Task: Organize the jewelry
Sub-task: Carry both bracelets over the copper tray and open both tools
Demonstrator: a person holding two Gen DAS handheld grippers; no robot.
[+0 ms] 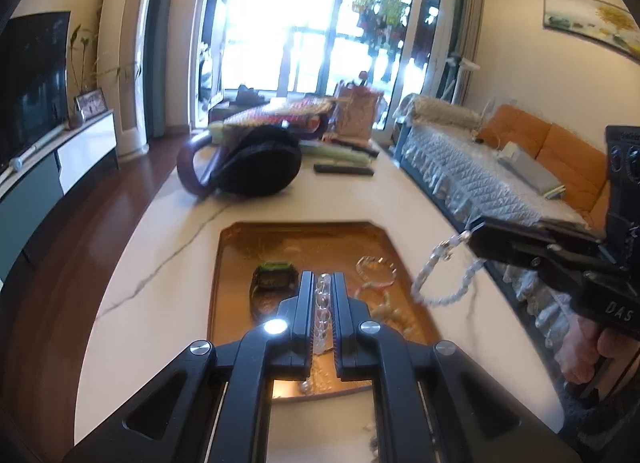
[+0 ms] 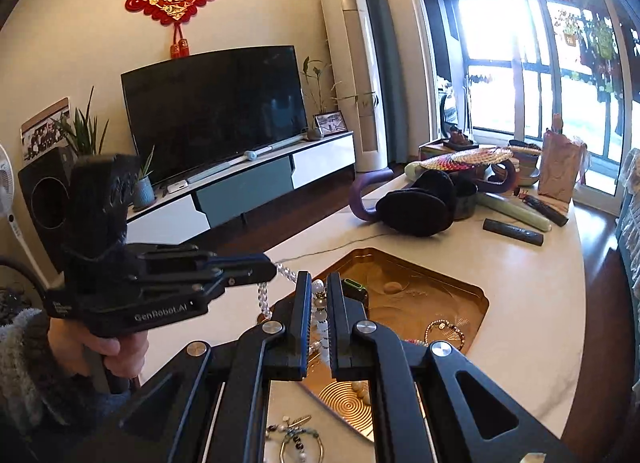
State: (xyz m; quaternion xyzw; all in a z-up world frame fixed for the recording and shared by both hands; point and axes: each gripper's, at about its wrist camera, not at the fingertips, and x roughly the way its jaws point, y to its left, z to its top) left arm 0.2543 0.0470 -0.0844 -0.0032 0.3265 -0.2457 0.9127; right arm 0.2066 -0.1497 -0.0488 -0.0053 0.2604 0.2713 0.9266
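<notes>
Breakage looms: left gripper (image 1: 322, 295) and right gripper (image 2: 319, 303) (jaws nearly shut) each pinch bead strand (image 1: 440, 275) above gold tray (image 1: 232, 255); pulling apart could snap it.

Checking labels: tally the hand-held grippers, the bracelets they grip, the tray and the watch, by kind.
Hand-held grippers: 2 (left hand-held gripper, right hand-held gripper)
Gripped bracelets: 2 (clear bracelet, white bracelet)
Gold tray: 1
Watch: 1
Total: 6
</notes>
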